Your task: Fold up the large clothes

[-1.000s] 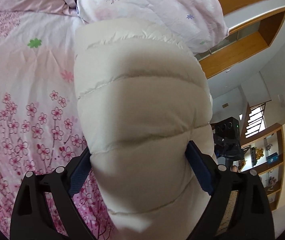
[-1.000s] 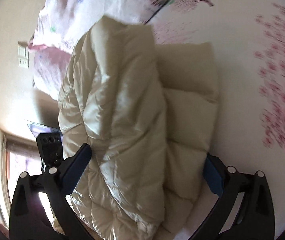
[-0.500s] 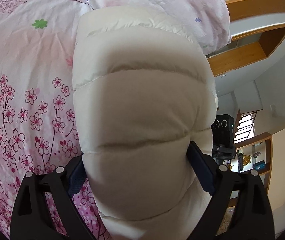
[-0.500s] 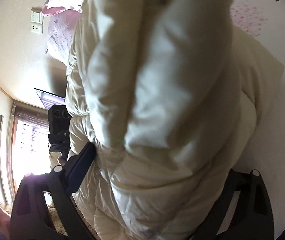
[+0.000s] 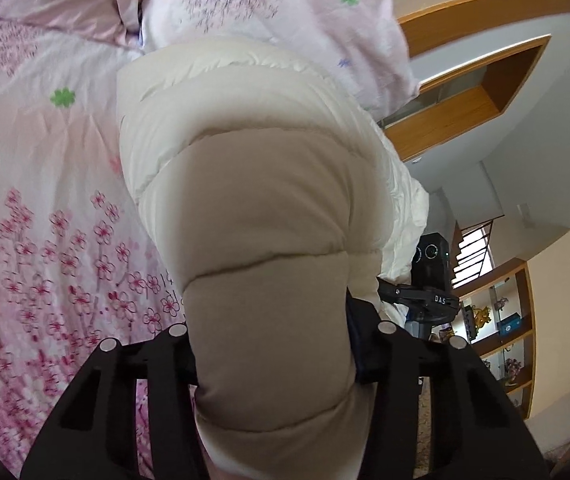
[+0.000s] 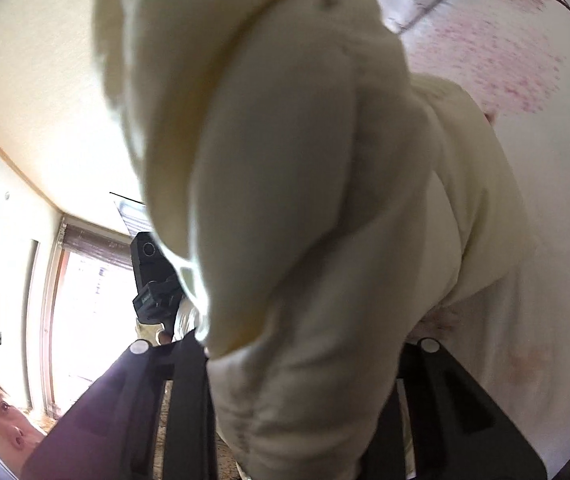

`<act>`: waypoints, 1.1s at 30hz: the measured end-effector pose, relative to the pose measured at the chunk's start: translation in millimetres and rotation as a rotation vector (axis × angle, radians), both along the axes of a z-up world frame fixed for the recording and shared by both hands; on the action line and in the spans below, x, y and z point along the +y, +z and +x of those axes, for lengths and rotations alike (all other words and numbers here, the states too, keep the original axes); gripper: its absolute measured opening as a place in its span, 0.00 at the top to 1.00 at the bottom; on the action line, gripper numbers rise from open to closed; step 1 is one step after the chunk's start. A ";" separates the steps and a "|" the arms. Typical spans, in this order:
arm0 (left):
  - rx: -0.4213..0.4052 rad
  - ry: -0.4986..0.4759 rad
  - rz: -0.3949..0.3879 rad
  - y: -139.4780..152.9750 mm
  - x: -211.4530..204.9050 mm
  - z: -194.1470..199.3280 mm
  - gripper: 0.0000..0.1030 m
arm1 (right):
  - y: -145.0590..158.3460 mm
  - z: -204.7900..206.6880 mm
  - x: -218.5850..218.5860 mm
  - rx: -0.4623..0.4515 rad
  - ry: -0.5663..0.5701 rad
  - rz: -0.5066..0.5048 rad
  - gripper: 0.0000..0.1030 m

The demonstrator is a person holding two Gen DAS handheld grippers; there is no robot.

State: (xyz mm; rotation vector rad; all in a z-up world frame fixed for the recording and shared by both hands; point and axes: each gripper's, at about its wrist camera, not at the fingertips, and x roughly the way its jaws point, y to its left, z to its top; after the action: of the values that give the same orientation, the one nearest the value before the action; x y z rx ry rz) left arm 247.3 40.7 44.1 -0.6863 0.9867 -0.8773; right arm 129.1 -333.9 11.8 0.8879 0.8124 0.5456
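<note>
A cream quilted puffer jacket (image 5: 253, 184) fills the middle of the left wrist view, lying over the pink flowered bed sheet (image 5: 45, 184). My left gripper (image 5: 271, 344) is shut on a thick quilted fold of it; its pads are hidden by the fabric. In the right wrist view the same jacket (image 6: 285, 184) bulges close to the lens, lifted off the bed. My right gripper (image 6: 305, 356) is shut on a bunched part of it, with fabric spilling over both fingers.
A flowered pillow or duvet (image 5: 277, 12) lies at the head of the bed. A black camera on a stand (image 5: 431, 268) is beside the bed, also in the right wrist view (image 6: 151, 280). Wooden shelves (image 5: 501, 332) stand beyond. A person's face (image 6: 1, 420) shows low left.
Both grippers have closed in on the jacket. The right gripper has lifted its bunched part up toward the lens. The left view has shifted slightly over the bed.
</note>
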 end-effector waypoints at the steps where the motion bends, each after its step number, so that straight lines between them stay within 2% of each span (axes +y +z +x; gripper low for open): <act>1: -0.015 0.011 -0.004 5.2 6.9 -1.9 0.53 | 5.7 3.1 5.1 -0.010 0.007 -0.002 0.76; 6: -0.075 0.077 0.006 23.4 36.1 -7.1 0.53 | 27.0 21.2 29.3 -0.053 0.041 -0.035 0.76; 10: -0.094 0.139 0.027 28.6 64.1 -9.2 0.53 | 36.9 54.6 57.6 -0.074 0.073 -0.048 0.76; 18: -0.083 0.230 0.101 22.4 113.0 6.9 0.52 | 32.1 99.9 100.4 -0.080 0.105 -0.066 0.76; 22: -0.050 0.251 0.138 8.5 128.5 22.3 0.52 | 17.8 111.9 105.3 -0.044 0.093 -0.073 0.75; 28: 0.001 0.251 0.174 -17.7 133.8 41.9 0.44 | -8.4 117.0 103.2 0.054 0.046 -0.032 0.64; 32: 0.028 0.252 0.188 -23.0 132.3 47.6 0.36 | -8.5 107.4 100.3 0.094 -0.004 -0.068 0.44; 33: 0.039 0.252 0.183 -22.8 133.1 47.9 0.35 | -9.7 103.9 111.9 0.105 -0.023 -0.078 0.41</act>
State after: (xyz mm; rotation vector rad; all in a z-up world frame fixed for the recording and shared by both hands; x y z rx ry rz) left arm 295.3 173.8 21.3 -0.6563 0.9772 -0.5476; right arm 233.0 -221.9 2.1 0.8585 0.9117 0.4471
